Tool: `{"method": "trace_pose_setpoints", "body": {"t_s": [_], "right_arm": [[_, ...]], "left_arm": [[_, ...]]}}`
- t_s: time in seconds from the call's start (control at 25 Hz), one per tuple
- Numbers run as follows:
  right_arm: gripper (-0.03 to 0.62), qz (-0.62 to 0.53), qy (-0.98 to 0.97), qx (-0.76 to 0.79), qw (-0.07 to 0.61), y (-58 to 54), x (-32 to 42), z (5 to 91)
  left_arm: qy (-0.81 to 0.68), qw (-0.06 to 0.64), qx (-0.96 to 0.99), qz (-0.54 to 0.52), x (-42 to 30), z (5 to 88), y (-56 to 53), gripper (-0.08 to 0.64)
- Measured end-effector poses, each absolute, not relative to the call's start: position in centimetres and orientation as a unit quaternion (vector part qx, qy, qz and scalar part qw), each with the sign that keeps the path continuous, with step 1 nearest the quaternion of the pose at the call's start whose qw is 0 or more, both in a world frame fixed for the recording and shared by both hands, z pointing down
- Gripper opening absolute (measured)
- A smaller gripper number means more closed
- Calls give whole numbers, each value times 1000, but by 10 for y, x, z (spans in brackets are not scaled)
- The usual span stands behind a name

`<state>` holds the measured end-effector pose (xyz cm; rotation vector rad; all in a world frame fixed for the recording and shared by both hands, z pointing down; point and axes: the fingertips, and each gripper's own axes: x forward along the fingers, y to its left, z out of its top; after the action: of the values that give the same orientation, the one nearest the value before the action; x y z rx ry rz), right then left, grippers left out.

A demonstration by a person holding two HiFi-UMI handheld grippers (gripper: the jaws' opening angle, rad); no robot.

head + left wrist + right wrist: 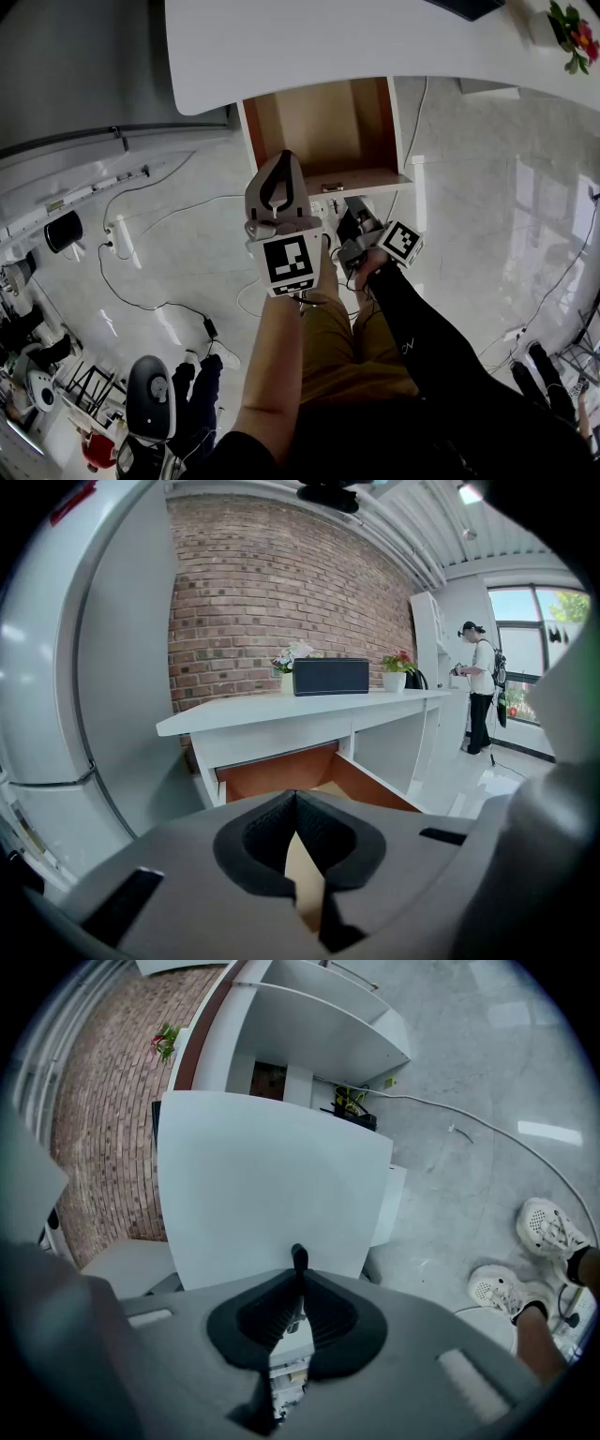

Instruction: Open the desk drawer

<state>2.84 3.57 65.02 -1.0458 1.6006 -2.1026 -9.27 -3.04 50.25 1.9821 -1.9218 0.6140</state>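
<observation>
Your right gripper (298, 1277) is pinched shut on the thin dark handle (298, 1258) of the drawer (319, 127). Your left gripper (281, 161), jaws pressed together and empty, hangs at the drawer's front. The drawer stands pulled out beneath the white desk (328, 37).

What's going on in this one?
A person stands at a white desk with a tool in each hand. The desk drawer is pulled well out, its wooden inside showing. The right tool is shut on what looks like the dark drawer handle at the drawer's white front. The left tool is shut and empty, held in front of the open drawer.
</observation>
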Motion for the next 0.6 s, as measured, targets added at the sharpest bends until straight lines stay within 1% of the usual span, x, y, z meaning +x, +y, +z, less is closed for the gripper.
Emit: {"method": "trace_pose_setpoints", "body": {"t_s": [0.28, 0.6], "right_arm": [[25, -738, 548, -368, 136, 55, 33, 655], [25, -740, 549, -362, 142, 57, 34, 650]], "left_arm": [[-671, 156, 693, 214, -91, 501, -29, 6], [-671, 156, 693, 214, -87, 501, -28, 6]]}}
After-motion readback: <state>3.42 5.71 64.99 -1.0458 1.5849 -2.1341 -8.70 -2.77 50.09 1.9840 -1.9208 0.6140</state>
